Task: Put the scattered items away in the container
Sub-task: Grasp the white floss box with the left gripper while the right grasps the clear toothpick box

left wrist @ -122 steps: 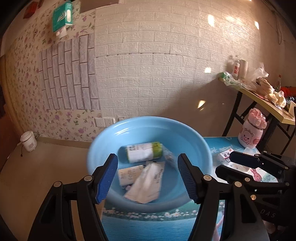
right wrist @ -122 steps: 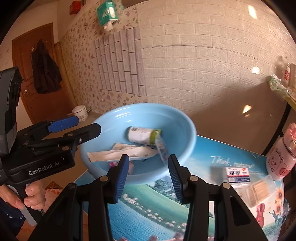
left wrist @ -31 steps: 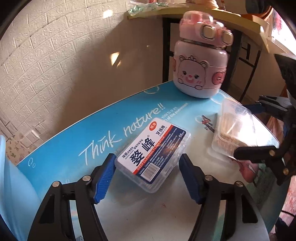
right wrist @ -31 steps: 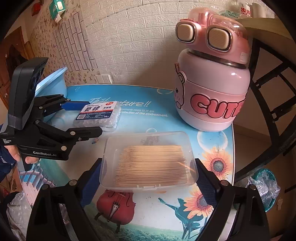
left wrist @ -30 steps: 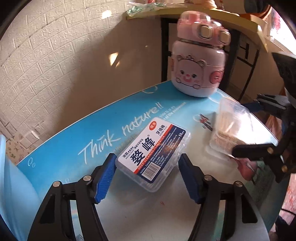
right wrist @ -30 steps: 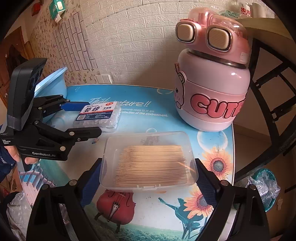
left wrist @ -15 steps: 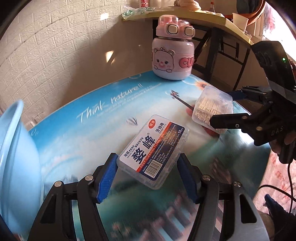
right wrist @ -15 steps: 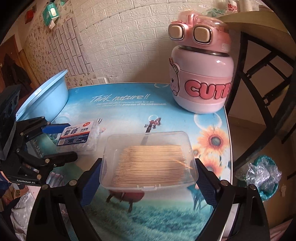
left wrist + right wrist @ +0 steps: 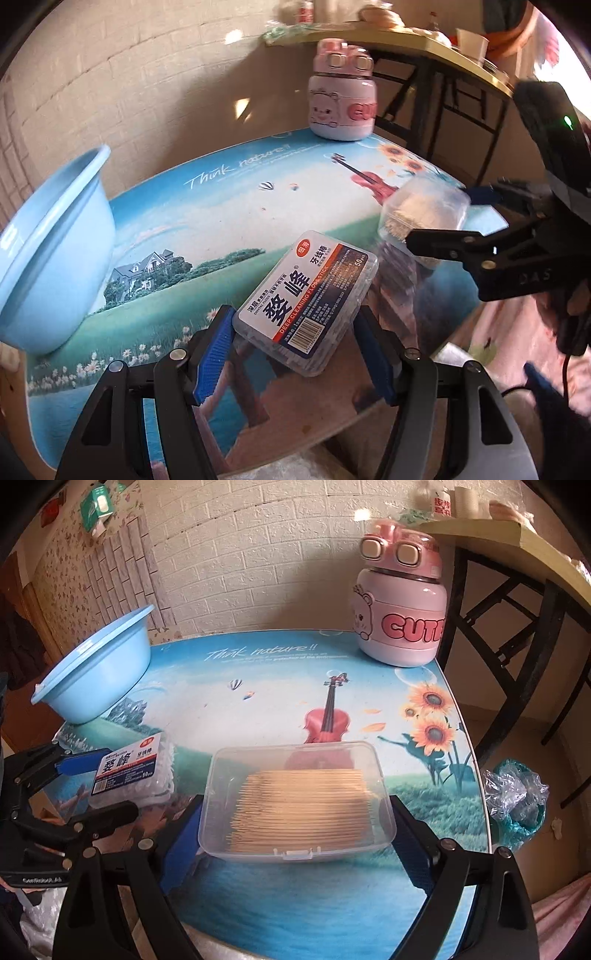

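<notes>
Two boxes were already gripped and lifted clear of the printed table point(image 9: 280, 686). The left gripper point(image 9: 295, 343) was clamped at a middling width on the dental floss box point(image 9: 306, 295), pads on its two long sides, so the box's long axis ran forward and to the right, away from the gripper. The right gripper point(image 9: 295, 819) was spread wide and closed on the short ends of the clear toothpick box point(image 9: 299, 801), whose long axis lay crosswise between the fingers.

What the next move turned on was the blue basin point(image 9: 48, 251). From the left gripper it sat ahead and well off to the left, near the table's left edge. From the right gripper the blue basin point(image 9: 99, 664) lay farther away, forward and to the left, with the left gripper and its floss box point(image 9: 129, 771) in between. By my reading the left hand was the nearer one and should go first; the right would have to pass behind or over it. The pink bottle point(image 9: 402, 609) stood far forward on the right, away from either path.
</notes>
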Motion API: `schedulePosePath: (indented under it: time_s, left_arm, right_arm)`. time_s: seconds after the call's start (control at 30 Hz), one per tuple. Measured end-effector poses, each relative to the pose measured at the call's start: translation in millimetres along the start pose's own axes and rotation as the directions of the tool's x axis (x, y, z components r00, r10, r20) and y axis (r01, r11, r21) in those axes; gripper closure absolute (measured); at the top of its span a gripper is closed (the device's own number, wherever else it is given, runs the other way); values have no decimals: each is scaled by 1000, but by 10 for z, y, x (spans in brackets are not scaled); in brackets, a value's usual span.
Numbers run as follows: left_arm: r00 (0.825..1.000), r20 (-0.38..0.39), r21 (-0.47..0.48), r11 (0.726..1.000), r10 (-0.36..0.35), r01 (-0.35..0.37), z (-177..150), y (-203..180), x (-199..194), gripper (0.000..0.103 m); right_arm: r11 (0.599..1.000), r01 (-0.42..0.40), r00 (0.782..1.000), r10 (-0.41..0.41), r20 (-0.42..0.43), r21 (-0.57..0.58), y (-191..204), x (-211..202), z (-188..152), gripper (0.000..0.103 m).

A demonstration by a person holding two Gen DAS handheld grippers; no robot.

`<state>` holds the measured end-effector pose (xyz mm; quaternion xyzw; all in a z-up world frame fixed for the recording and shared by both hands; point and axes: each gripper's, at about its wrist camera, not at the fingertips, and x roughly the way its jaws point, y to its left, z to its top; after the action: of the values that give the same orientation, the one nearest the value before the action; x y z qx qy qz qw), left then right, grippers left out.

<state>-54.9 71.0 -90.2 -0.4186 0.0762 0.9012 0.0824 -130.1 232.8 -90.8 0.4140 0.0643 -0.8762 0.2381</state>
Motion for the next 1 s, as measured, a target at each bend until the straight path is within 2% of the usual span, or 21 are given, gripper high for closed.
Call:
schedulePosePath:
  time_s: [0.17, 0.4, 0.53, 0.7, 0.8, 1.0]
  left_arm:
    - [1000, 3, 13, 1000, -13, 13, 18, 66, 26, 38]
    - [999, 36, 125, 992, -15, 10, 107, 56, 83, 37]
    - [998, 43, 149, 988, -46, 39, 164, 79, 127, 36]
    - [997, 43, 135, 989, -65, 58, 190, 86, 219, 37]
    - [994, 62, 109, 990, -93, 86, 153, 97, 219, 46]
    - [991, 95, 106, 991, -91, 81, 122, 102, 162, 47]
  right_arm:
    - [1000, 12, 1000, -12, -14, 0, 37, -4, -3, 9]
    - [1000, -8, 1000, 8, -23, 1, -15, 71, 20, 9]
    - [1000, -9, 1000, 9, -25, 0, -25, 104, 23, 9]
    - [1000, -1, 1000, 1, -16, 2, -22, 149, 34, 9]
    - [1000, 5, 1000, -5, -1, 11, -32, 143, 27, 10]
    - [999, 7, 1000, -7, 14, 35, -43, 103, 18, 10]
